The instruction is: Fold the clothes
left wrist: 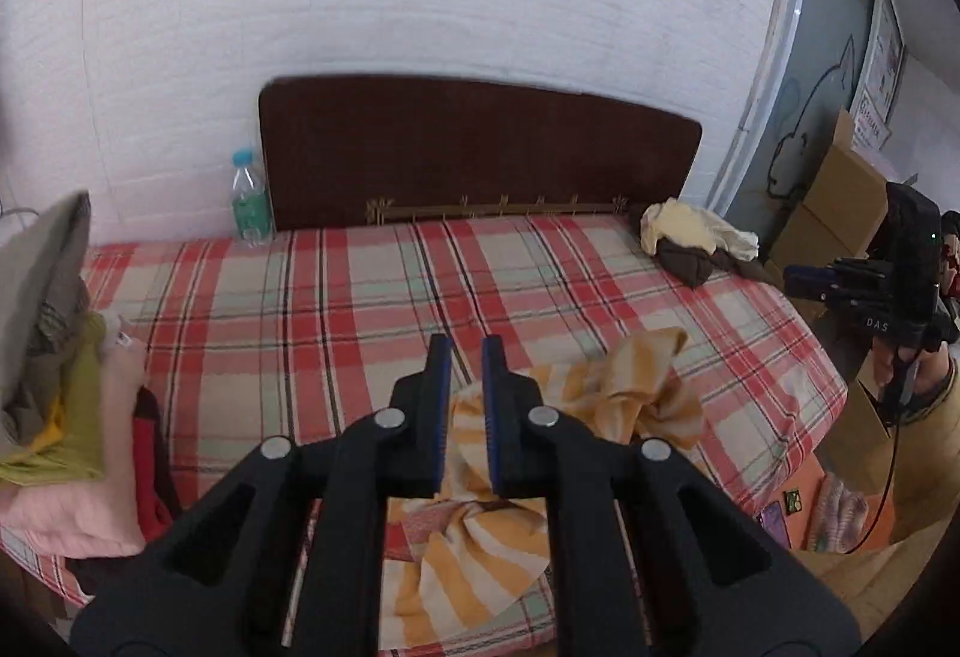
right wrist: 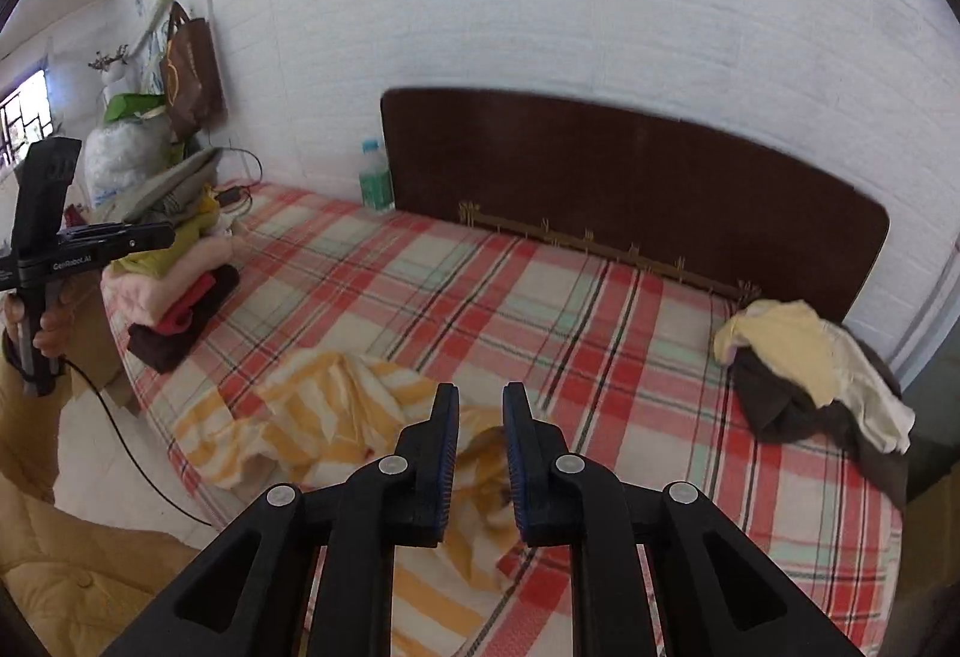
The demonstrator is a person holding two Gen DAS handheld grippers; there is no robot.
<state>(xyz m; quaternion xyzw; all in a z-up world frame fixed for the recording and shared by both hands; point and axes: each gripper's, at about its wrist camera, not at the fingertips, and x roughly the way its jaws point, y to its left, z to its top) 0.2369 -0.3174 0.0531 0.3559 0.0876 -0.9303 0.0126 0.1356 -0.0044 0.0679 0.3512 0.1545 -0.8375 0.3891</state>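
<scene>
Yellow-striped garment point(left wrist: 480, 555) crumpled along bed's point(left wrist: 336, 309) near edge; left tongs point(left wrist: 466, 357), right tongs point(right wrist: 480, 405) slightly parted, empty.

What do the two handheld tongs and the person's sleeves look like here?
Both tongs, left and right, are black plastic with blue ribbed pads and silver pivot pins. A black cable trails from the left handle, which carries white lettering. Sleeves are tan.

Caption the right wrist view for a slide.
Right tool above a crumpled yellow-striped garment on a plaid bed.
</scene>
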